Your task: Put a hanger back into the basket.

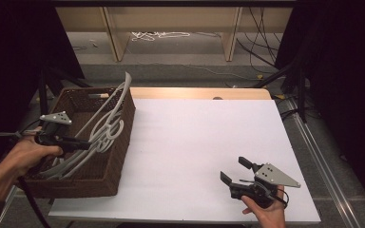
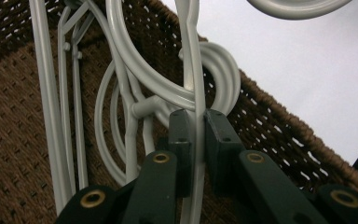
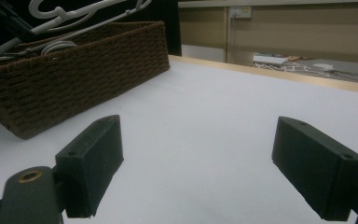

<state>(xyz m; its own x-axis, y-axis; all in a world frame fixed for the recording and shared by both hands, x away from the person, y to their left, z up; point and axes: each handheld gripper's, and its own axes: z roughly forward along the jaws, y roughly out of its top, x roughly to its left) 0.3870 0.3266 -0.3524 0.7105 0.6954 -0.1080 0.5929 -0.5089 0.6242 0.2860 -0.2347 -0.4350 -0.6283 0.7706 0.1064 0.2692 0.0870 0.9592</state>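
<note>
White hanger [image 2: 193, 56]: clamped by left gripper [image 2: 196, 126] inside wicker basket [image 1: 119, 156] (9 o'clock); right gripper [image 3: 198, 163] apart, 5 o'clock.

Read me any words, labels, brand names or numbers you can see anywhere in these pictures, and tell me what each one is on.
None: the woven basket, the white hangers, the white table top and both grippers carry no readable text.
The papers on the far floor: too blurred to read.
</note>
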